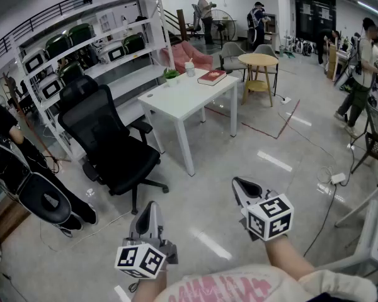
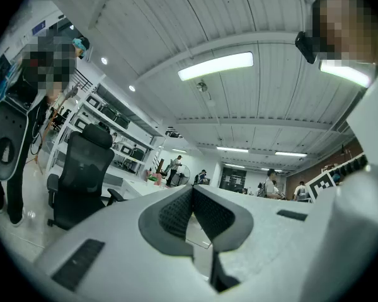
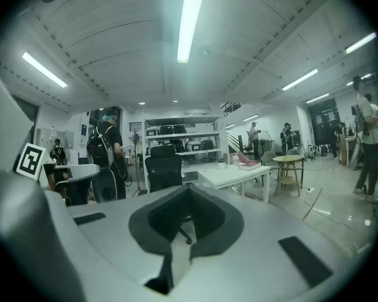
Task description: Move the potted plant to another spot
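The head camera looked forward and steeply down from above. The left gripper (image 1: 150,206) and right gripper (image 1: 239,184) sat close at the lower edge of its frame, and the white table (image 1: 183,96) stood well off at upper centre. Each gripper camera looked from low down along its own jaws: the left faced slightly upward, its upper frame filled by the ceiling (image 2: 176,30); the right faced nearly level. All three views shared the black office chair (image 1: 107,137) and the white table.
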The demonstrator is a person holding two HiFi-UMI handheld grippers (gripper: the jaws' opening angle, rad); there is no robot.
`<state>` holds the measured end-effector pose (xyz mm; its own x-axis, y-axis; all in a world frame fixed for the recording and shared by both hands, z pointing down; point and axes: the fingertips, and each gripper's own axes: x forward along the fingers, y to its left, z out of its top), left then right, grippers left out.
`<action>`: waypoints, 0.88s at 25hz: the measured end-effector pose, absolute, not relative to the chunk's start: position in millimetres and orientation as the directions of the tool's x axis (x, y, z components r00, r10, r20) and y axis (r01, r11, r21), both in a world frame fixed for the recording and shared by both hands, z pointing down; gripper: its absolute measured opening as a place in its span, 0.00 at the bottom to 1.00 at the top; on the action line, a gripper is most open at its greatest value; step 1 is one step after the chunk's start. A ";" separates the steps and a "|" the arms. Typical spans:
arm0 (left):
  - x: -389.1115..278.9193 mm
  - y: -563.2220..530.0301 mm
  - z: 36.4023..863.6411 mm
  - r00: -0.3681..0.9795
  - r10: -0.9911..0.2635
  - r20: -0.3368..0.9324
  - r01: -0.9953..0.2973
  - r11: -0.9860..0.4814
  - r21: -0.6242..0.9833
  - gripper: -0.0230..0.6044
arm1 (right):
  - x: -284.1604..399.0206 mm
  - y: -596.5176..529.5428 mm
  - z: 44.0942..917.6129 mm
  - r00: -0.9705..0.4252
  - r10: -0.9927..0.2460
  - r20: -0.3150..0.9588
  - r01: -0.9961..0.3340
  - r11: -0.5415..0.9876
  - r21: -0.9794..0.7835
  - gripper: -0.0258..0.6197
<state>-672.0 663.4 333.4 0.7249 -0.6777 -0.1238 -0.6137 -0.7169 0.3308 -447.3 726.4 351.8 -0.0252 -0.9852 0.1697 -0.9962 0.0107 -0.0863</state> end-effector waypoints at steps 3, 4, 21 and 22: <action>-670.8 665.5 336.0 0.723 -0.680 -0.126 -0.614 -0.715 0.333 0.04 | -445.7 727.4 354.8 -0.028 -0.984 0.177 -0.996 0.013 -0.085 0.05; -670.8 666.0 337.7 0.722 -0.680 -0.126 -0.615 -0.715 0.332 0.04 | -445.7 727.7 356.6 -0.030 -0.983 0.179 -0.996 0.015 -0.083 0.05; -638.0 555.6 346.1 0.728 -0.675 -0.124 -0.600 -0.714 0.361 0.04 | -414.8 636.4 371.5 -0.015 -0.975 0.224 -0.998 -0.001 -0.069 0.05; -633.4 540.6 344.2 0.731 -0.671 -0.123 -0.597 -0.717 0.359 0.04 | -412.4 622.0 369.1 -0.015 -0.975 0.222 -0.998 -0.001 -0.068 0.05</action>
<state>-633.4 540.6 344.2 0.7314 -0.6708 -0.1228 -0.5974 -0.7171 0.3589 -412.4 622.0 369.1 -0.0146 -0.9748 0.2225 -0.9977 -0.0005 -0.0676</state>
